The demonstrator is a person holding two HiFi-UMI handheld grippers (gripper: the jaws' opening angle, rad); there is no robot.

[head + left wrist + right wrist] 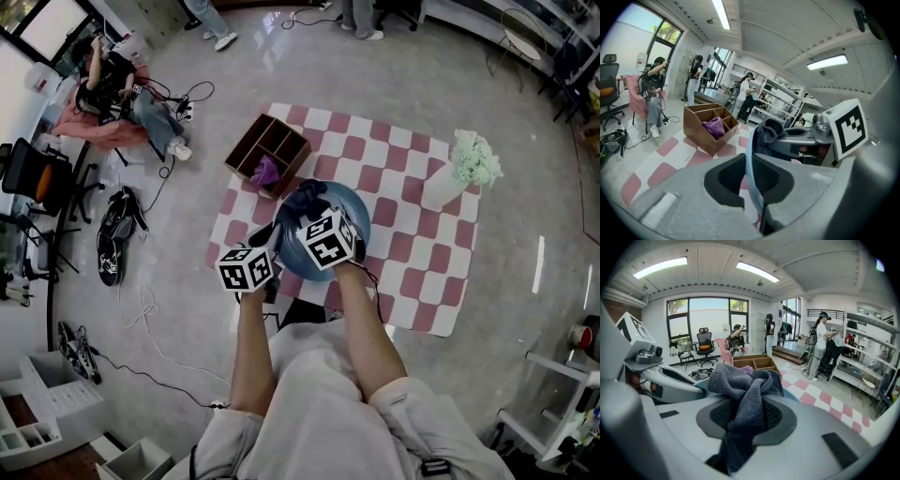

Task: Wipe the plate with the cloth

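As left tool (751,182) clamps the plate (358,210), right tool (750,416) pinches the cloth (740,380) against it

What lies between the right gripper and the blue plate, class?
The dark cloth, clamped in the right gripper and bunched over the plate; the right gripper view shows it best.
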